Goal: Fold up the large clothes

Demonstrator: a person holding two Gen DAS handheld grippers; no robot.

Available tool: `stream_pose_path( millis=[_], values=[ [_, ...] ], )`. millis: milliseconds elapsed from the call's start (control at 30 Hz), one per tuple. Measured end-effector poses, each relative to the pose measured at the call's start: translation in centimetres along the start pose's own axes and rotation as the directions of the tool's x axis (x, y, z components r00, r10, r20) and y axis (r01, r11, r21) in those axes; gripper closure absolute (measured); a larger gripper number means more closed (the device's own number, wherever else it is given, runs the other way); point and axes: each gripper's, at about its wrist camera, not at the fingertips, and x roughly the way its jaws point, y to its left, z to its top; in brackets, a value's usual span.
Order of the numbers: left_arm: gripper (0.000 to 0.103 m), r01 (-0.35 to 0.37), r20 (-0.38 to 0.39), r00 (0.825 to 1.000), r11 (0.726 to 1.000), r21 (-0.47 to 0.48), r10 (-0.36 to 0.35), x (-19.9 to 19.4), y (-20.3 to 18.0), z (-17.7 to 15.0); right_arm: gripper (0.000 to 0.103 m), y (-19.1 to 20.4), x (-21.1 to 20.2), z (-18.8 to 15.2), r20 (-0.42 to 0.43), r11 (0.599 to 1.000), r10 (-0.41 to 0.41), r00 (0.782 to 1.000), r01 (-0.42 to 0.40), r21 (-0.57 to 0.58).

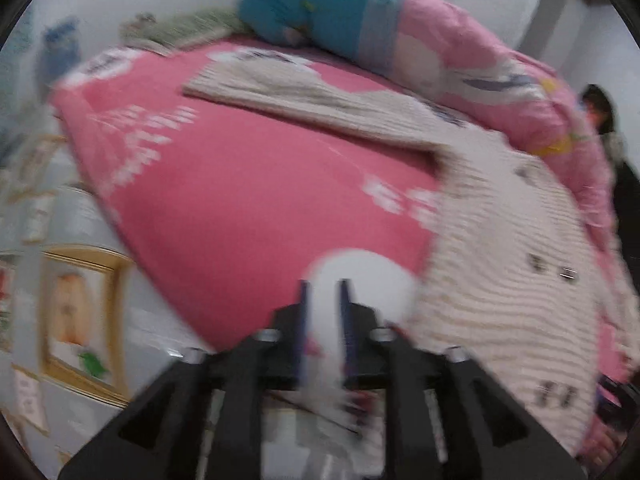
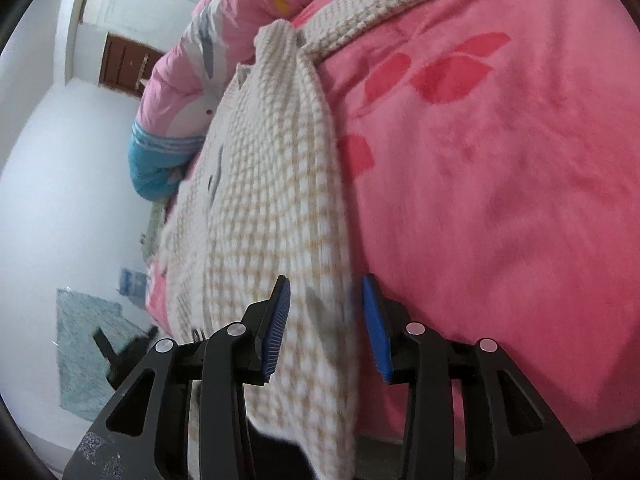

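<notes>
Left wrist view, blurred: left hand-held gripper [image 1: 323, 300] over the bed's [image 1: 240, 200] near edge, jaws a narrow gap apart, nothing gripped, only pink cover and a white patch behind. Cream knitted cardigan [image 1: 500, 248] spread along the bed's right side, one sleeve reaching across toward the far edge. Pink and blue quilt [image 1: 400, 28] bunched along the far edge.

Right wrist view: right hand-held gripper [image 2: 325, 308] at the bed's [image 2: 500, 200] near edge, jaws partly open, straddling the cardigan's [image 2: 272, 208] folded edge; blue pads [image 2: 376, 328] apart from the knit, not pressing. Quilt [image 2: 192, 80] beyond the cardigan.
</notes>
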Motion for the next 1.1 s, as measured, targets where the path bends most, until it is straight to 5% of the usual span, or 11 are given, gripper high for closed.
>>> stream_pose_path(
  millis=[133, 267, 400, 567, 700, 900, 1100],
  values=[
    [0.05, 0.141, -0.068, 0.988, 0.99, 0.021, -0.14, 1.1, -3.1, -0.3, 0.067, -0.1, 1.3, -0.3, -0.053, 0.997, 0.052, 0.997, -0.049, 0.051],
    [0.048, 0.089, -0.158, 0.985, 0.993, 0.079, -0.076, 3.7, -5.3, -1.1, 0.067, -0.1, 1.2, -3.8, -0.172, 0.981, 0.185, 0.967, -0.172, 0.089],
    [0.048, 0.044, -0.181, 0.983, 0.995, 0.094, -0.026, 5.2, -5.5, -2.0, 0.069, -1.4, 0.7, -6.4, -0.2, 0.973, 0.224, 0.954, -0.207, 0.103],
    [0.05, -0.055, -0.113, 0.991, 0.987, 0.153, 0.072, 5.2, -7.2, -3.0, 0.094, -2.1, 1.8, -5.7, -0.19, 0.983, 0.174, 0.966, -0.159, 0.091],
    [0.093, -0.075, -0.062, 0.994, 0.978, 0.193, 0.088, 4.1, -8.9, -3.1, 0.098, 1.2, -1.4, -4.1, -0.125, 0.99, 0.121, 0.985, -0.129, -0.057],
    [0.095, 0.025, 0.135, 0.989, 0.96, 0.278, -0.065, -4.9, -13.5, 1.1, 0.099, 9.7, -12.6, 0.7, 0.058, 0.932, 0.2, 0.978, -0.171, -0.32],
    [0.095, 0.013, 0.242, 0.963, 0.921, 0.39, -0.116, -12.8, -15.3, 0.3, 0.099, 11.0, -20.9, -3.8, 0.124, 0.879, 0.197, 0.973, -0.119, -0.462]
  ],
)
